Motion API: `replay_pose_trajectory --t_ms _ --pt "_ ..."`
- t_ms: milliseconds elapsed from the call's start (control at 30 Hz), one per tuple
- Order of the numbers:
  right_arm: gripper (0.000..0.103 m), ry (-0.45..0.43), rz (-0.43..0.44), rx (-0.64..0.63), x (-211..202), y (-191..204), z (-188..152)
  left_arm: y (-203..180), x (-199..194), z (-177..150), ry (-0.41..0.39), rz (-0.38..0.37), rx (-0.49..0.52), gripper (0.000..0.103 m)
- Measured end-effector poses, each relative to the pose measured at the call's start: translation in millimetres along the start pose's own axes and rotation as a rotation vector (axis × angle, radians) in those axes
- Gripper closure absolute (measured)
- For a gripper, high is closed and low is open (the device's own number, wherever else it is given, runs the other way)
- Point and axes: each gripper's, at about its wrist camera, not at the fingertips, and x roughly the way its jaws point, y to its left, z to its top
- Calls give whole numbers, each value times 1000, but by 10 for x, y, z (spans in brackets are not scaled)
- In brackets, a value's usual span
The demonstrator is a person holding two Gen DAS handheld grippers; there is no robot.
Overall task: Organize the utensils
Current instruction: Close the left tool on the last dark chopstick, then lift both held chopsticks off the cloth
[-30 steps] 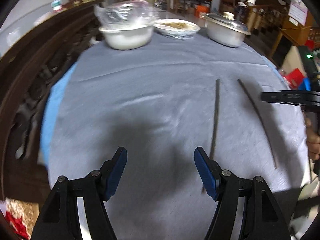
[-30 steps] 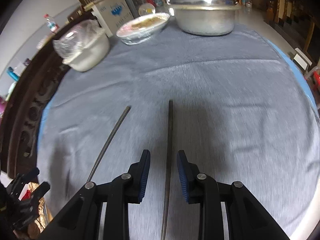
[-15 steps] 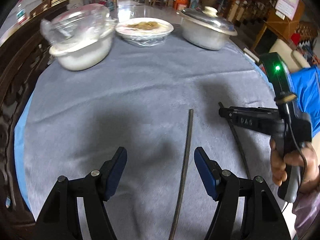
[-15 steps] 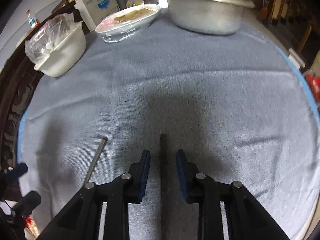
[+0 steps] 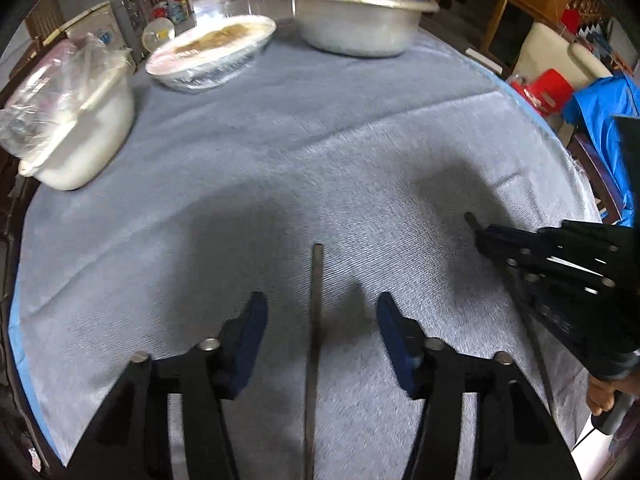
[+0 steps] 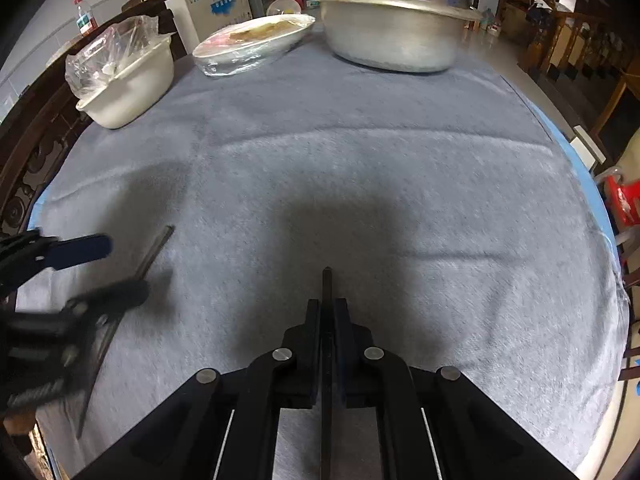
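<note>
Left wrist view: the left tool (image 5: 322, 320), its blue pads apart and just closing in, straddles a thin dark chopstick (image 5: 314, 320) lying on the grey-clothed worktop (image 5: 320, 140); the slim stick may roll aside.

Right wrist view: the right tool (image 6: 327, 312) is clamped on a second dark chopstick (image 6: 327, 280); held near its tip, it could pivot.

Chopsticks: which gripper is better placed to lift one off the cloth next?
Right. The right gripper is shut on its chopstick; the left gripper has been closing but stands open around the other chopstick.
</note>
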Motion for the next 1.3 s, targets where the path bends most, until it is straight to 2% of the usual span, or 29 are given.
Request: replay_pose_trajectory --t_ms 100,133,367,433,467,500,633,833,1067,1300 --pt "96 0 18 11 -27 -54 -43 -7 131 -5 43 -18 -7 57" --pt "96 0 20 10 -36 -59 -68 -25 110 -7 16 -11 6 57" --pt "96 -5 21 16 -100 -59 -150 -106 108 11 14 3 55 58" --pt "96 -7 25 22 -94 -54 -163 -120 84 0 6 0 66 75" --pt "96 -9 27 26 -108 -48 -183 -129 68 -12 1 -2 73 94" --pt "96 -10 27 28 -114 -46 -194 -137 58 -25 0 -3 78 97" --pt "96 -29 25 32 -164 -23 -264 -135 3 -134 -19 20 70 98" --pt "96 -113 24 30 -457 6 -368 91 -194 -284 -69 26 -32 98" --pt "96 -233 62 57 -936 48 -501 438 -755 -511 -200 38 -148 98" --pt "96 -408 66 57 -1577 203 -805 655 -1447 -842 -353 50 -229 98"
